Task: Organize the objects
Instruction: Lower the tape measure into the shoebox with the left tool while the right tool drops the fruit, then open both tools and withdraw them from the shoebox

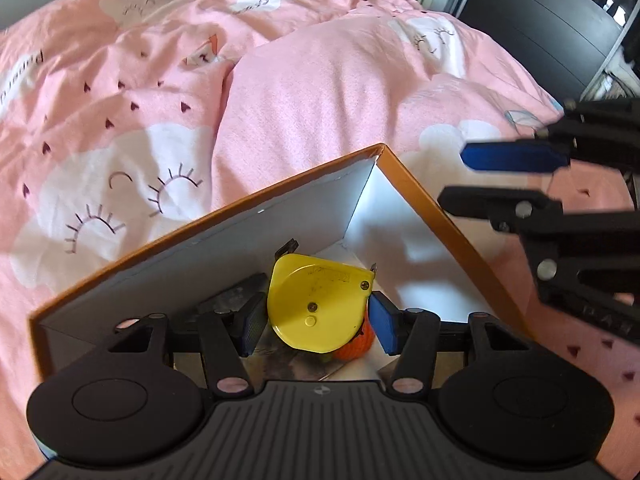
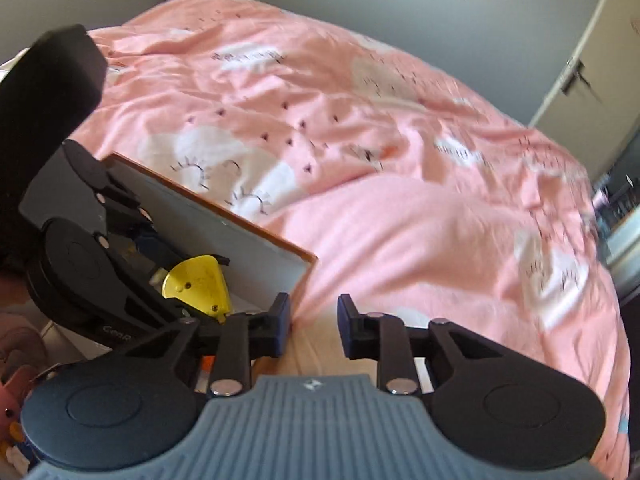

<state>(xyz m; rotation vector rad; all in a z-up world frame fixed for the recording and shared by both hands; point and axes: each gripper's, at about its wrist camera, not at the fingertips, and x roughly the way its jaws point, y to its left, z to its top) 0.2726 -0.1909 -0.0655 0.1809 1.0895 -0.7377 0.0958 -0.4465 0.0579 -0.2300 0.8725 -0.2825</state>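
My left gripper [image 1: 318,322] is shut on a yellow tape measure [image 1: 320,300] and holds it inside an open cardboard box [image 1: 424,200] with orange edges and white inner walls. An orange object [image 1: 356,346] lies under the tape measure in the box. In the right wrist view the tape measure [image 2: 198,282] and left gripper [image 2: 160,264] show at the left, inside the box [image 2: 248,236]. My right gripper [image 2: 312,322] is open and empty, just outside the box's right corner; it also shows in the left wrist view [image 1: 480,178].
The box sits on a bed with a rumpled pink duvet [image 1: 320,80] printed with white clouds. A dark cabinet [image 1: 540,28] stands beyond the bed. A white wardrobe [image 2: 592,80] is at the right. Soft toys [image 2: 16,400] lie at the lower left.
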